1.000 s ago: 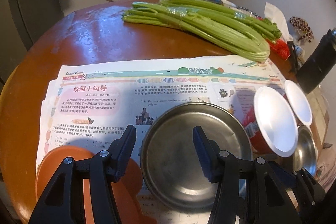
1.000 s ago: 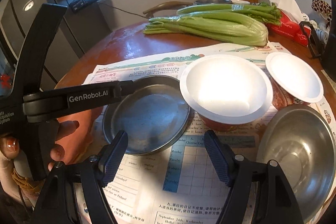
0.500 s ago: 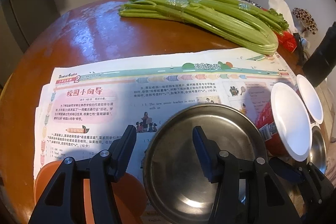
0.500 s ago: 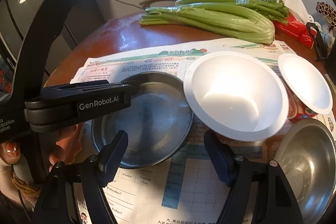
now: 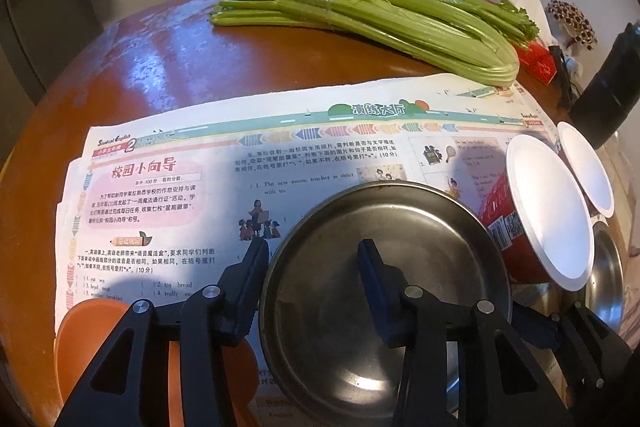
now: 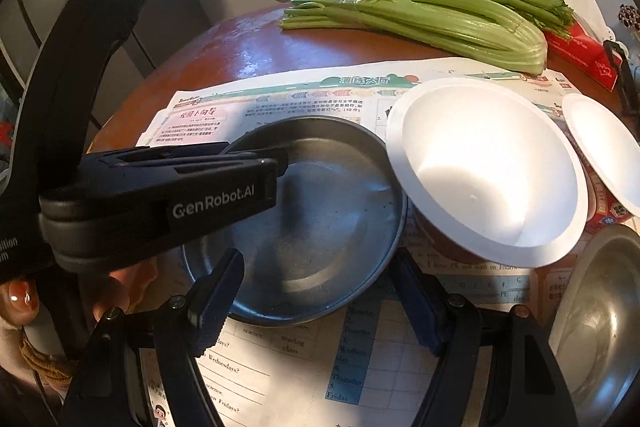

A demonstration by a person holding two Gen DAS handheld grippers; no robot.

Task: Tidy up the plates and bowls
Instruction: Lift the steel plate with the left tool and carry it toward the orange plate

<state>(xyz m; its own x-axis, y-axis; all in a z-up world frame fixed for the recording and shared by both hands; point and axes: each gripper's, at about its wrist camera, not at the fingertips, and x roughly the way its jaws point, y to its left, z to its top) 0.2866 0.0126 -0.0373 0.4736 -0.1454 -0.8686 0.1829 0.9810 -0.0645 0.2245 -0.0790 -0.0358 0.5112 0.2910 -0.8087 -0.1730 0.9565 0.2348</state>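
A round steel plate (image 5: 320, 307) sits at the near edge of a sheet of printed newspaper (image 5: 200, 187), at 6 o'clock in the left wrist view. The left gripper (image 5: 313, 251) straddles the plate's rim at 9 o'clock, with one finger outside the rim and one over the inside. Its jaws have just been closing with the rim between them. In the right wrist view they look pinched together on that rim.

The right gripper (image 6: 318, 259) points down at the plate's near edge. Its fingers stand apart and grip nothing. A person's hand (image 6: 116, 291) with a painted nail holds the left tool's handle at 8 o'clock in that view.

At 3 o'clock from the plate a large white bowl (image 6: 480, 167) with a red printed outside is tilted. Its rim overlaps the plate's right edge in the picture, but whether they touch cannot be told. A smaller white bowl (image 6: 604, 147) lies just beyond it, at 2 o'clock. A steel bowl (image 6: 600, 319) stands at 4 o'clock from the plate. An orange plate (image 5: 100, 339) lies at 8 o'clock from the plate, partly under the newspaper's corner.

The newspaper covers the near half of a round, glossy brown table (image 5: 140, 67). At 12 o'clock, well apart from the dishes, lie long bunches of celery (image 5: 380, 15). A red box (image 6: 580, 51) sits by their leafy ends.
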